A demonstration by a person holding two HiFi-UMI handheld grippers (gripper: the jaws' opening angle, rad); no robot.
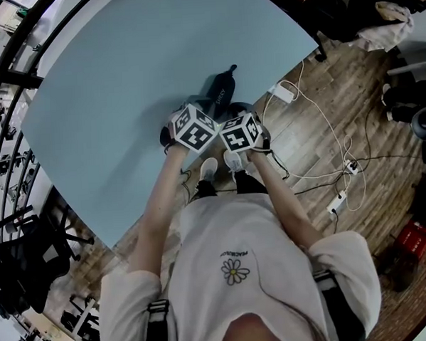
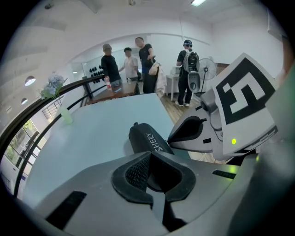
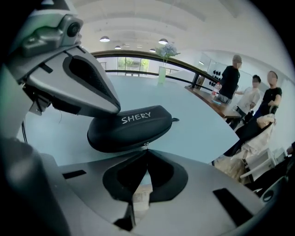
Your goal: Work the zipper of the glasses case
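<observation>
One slow pull along the seam should do it, I judge, with the case pinned flat. One counter [image 1: 124,99] bears one glasses case [image 3: 131,126] near its edge. Of my two, the left hand-held gripper [image 2: 150,153], jaws together, rests against the case's end; the right hand-held gripper [image 3: 147,150] pinches the one zipper pull [image 3: 147,144].

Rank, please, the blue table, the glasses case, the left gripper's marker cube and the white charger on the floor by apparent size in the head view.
1. Blue table.
2-3. Glasses case and left gripper's marker cube: unsure; the cube is nearer the camera and hides part of the case.
4. White charger.
</observation>
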